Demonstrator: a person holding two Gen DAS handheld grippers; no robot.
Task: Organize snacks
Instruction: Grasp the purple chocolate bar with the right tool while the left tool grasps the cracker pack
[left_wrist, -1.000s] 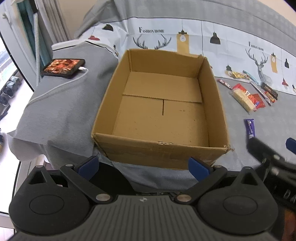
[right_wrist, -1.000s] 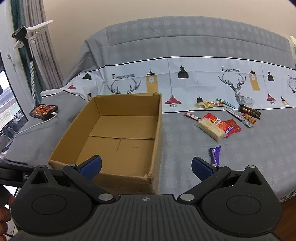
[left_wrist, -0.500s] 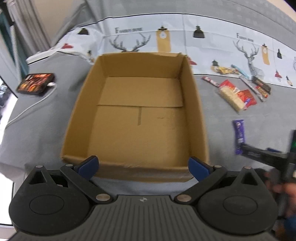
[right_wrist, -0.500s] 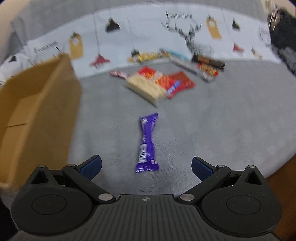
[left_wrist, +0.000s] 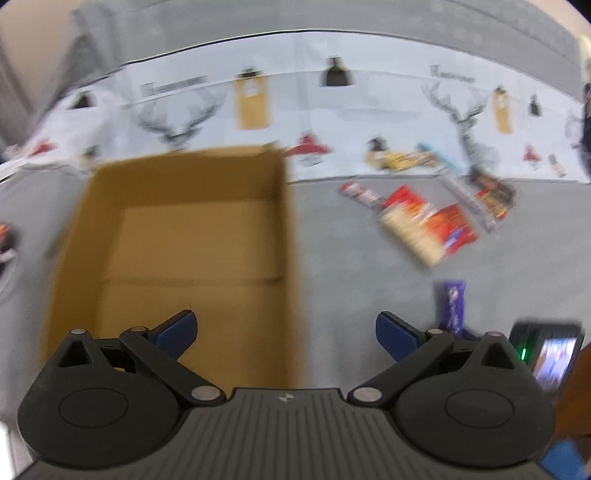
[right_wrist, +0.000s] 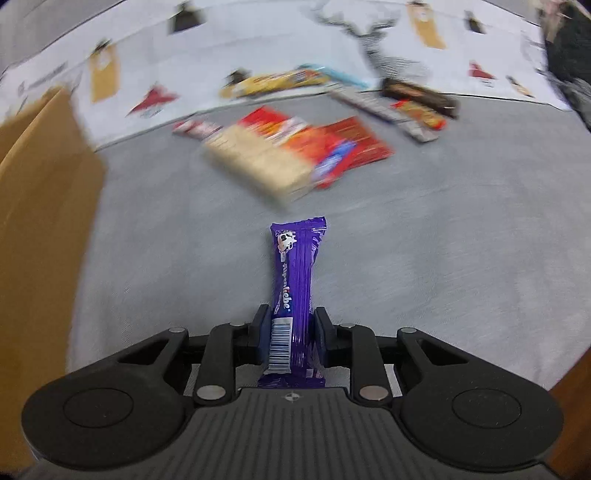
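Observation:
My right gripper (right_wrist: 289, 332) is shut on a purple chocolate bar (right_wrist: 295, 273), which sticks out forward over the grey cloth. The bar also shows in the left wrist view (left_wrist: 452, 306), low at the right. An open cardboard box (left_wrist: 177, 251) with nothing in it stands at the left; its wall shows in the right wrist view (right_wrist: 40, 192). My left gripper (left_wrist: 286, 328) is open and empty, over the box's near right corner. A cracker pack (right_wrist: 258, 162) and a red packet (right_wrist: 351, 147) lie beyond the bar.
Several more snack bars (right_wrist: 406, 99) lie in a loose group at the far right on the patterned cloth (left_wrist: 369, 103). A yellow packet (right_wrist: 273, 81) lies at the back. A phone (left_wrist: 5, 240) lies at the far left edge.
My right gripper has moved down onto the purple bar and shut on it. My left gripper has swung to the right, so the box now sits at the left of its view.

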